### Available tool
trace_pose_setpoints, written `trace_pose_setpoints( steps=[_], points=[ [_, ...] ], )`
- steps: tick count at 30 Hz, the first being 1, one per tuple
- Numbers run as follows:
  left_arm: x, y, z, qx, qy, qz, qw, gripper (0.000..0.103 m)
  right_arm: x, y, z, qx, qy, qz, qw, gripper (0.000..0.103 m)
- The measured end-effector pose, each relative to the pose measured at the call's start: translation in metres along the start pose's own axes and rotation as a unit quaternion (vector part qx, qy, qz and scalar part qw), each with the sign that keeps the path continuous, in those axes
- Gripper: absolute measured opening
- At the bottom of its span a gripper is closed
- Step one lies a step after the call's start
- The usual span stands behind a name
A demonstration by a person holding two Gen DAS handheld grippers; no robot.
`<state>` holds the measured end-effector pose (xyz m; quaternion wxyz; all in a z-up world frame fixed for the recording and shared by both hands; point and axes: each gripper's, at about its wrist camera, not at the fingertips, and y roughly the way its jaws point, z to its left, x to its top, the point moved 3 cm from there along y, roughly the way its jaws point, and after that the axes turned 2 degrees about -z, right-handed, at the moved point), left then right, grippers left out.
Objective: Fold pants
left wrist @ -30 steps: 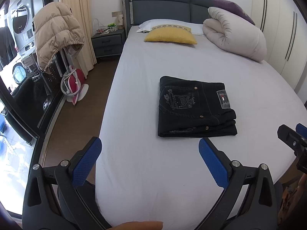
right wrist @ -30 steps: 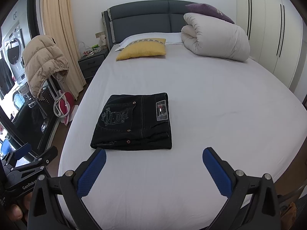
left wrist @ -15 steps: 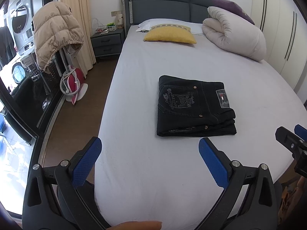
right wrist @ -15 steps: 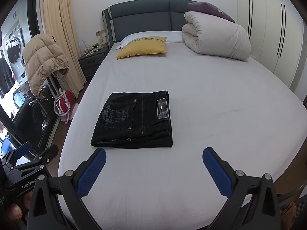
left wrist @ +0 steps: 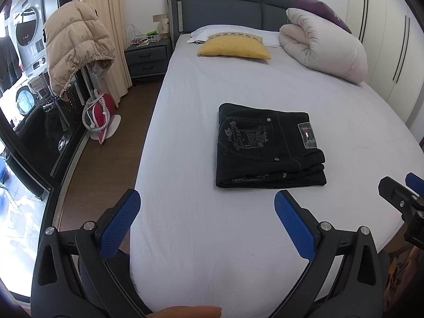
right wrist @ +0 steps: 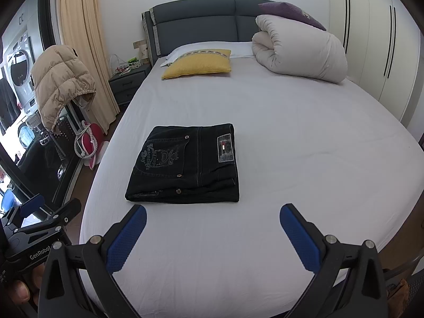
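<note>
Black jeans lie folded into a compact rectangle on the white bed sheet, back pocket and label facing up. They also show in the right wrist view. My left gripper is open and empty, held above the sheet just short of the pants' near edge. My right gripper is open and empty, also short of the near edge and to the right of the pants. The right gripper shows at the right edge of the left wrist view; the left gripper shows at the lower left of the right wrist view.
A yellow pillow and a rolled white duvet lie at the head of the bed. A nightstand, a beige jacket on a rack and a red fan stand left of the bed. Wardrobe doors line the right.
Both grippers have drifted very slightly; the pants sit a touch lower and nearer in the views. Nothing was gripped or released.
</note>
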<state>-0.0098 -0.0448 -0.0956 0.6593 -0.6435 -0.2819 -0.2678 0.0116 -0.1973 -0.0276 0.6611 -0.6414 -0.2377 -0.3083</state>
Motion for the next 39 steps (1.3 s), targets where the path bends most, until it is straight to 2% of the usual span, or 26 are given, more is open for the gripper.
trace_pose_setpoints(
  steps=[39],
  points=[
    [-0.0015,0.0021,0.0044,-0.001,0.001,0.004,1.0,0.103,-0.0087,0.0041,0.0012,0.001,-0.003,0.007,1.0,0.103]
  ],
)
